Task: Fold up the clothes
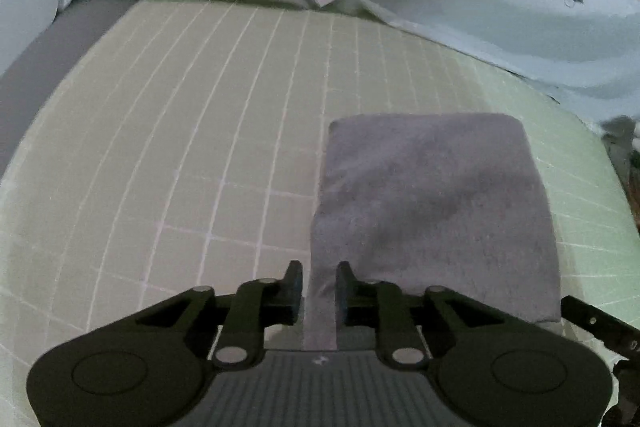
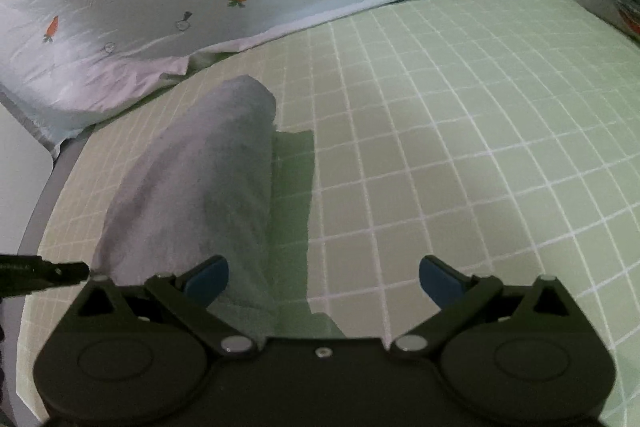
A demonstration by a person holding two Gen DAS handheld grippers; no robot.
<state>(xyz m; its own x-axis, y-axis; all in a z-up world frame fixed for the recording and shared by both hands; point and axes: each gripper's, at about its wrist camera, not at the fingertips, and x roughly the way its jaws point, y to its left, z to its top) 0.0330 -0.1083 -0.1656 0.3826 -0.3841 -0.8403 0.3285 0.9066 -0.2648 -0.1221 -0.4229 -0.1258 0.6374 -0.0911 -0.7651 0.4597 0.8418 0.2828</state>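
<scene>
A folded grey towel [image 1: 436,211] lies on the green gridded sheet of the bed [image 1: 200,147], its near-left corner between the narrowly parted jaws of the left hand-held gripper [image 1: 319,291], whether pinched cannot be told, while the right hand-held gripper [image 2: 324,279] is held wide and empty just beside it, so a closing fold seems in hand, calling next for a firm pinch.

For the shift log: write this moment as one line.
left gripper: around edge of folded grey fleecy cloth | right gripper: open, empty | surface: green grid-lined sheet

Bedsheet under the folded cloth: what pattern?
Pale green bedsheet with a white grid; clearest in the right wrist view.
</scene>
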